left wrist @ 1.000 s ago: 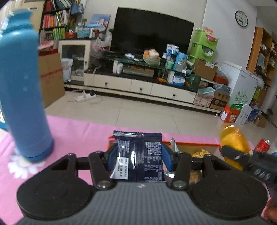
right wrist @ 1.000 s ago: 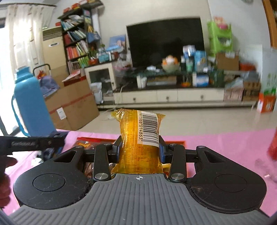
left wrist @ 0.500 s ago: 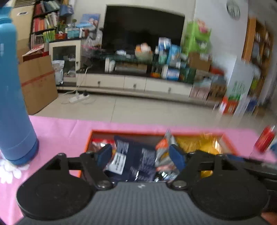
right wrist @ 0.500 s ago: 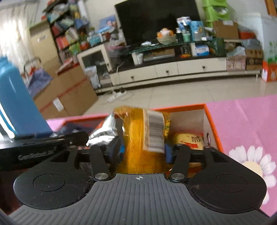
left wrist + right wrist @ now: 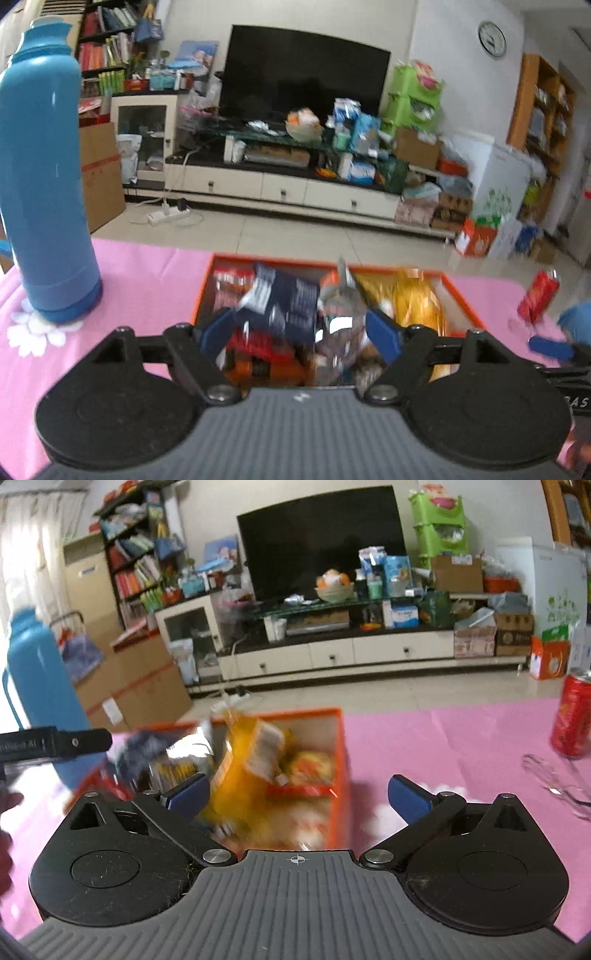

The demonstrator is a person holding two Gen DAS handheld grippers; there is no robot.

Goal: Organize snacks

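An orange box [image 5: 202, 291] of snack packets sits on the pink tablecloth. In the left wrist view my left gripper [image 5: 301, 332] is open above it, with the dark blue packet [image 5: 291, 302] lying loose in the box. In the right wrist view my right gripper [image 5: 297, 797] is wide open above the same orange box [image 5: 341, 746], and the yellow packet [image 5: 240, 771] lies tilted inside, free of the fingers. The yellow packet also shows in the left wrist view [image 5: 417, 302].
A tall blue thermos [image 5: 44, 177] stands on the table left of the box. A red can [image 5: 572, 716] and clear plastic tongs [image 5: 557, 779] are on the right. The pink cloth [image 5: 443, 738] covers the table. A TV stand is beyond.
Both grippers came down over the box and opened. The dark blue packet and the yellow packet dropped from the fingers into the box.
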